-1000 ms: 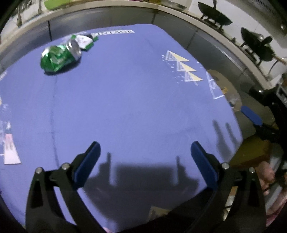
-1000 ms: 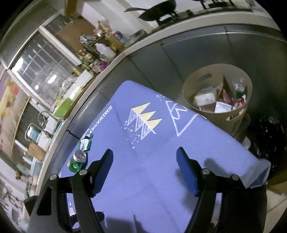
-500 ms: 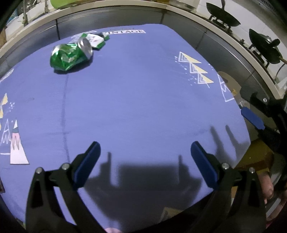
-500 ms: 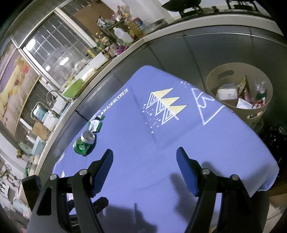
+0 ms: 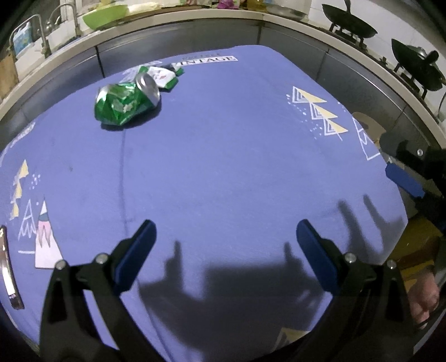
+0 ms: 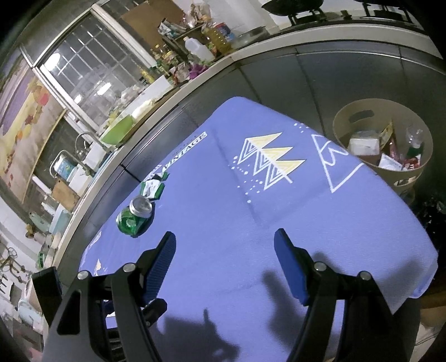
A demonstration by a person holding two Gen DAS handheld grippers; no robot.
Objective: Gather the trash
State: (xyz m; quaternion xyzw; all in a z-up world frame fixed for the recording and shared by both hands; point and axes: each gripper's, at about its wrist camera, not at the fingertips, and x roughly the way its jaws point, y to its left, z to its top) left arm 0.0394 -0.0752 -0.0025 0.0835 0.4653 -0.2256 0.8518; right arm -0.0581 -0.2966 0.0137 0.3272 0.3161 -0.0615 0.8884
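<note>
Crushed green can [image 5: 126, 103] lying on side on blue tablecloth [image 5: 223, 167], far side, near counter edge. Torn green-white wrapper [image 5: 163, 75] just beyond, touching can's silver end. Beige bin [image 6: 383, 144] off table's far right corner, on floor: white carton, clear bottle, mixed wrappers inside, roughly half full. Left gripper [image 5: 223, 245] spread wide over bare cloth, nothing between pads. Right gripper [image 6: 224, 256] likewise released, empty, well short of can. Green bowl [image 5: 104, 12] on counter behind.
</note>
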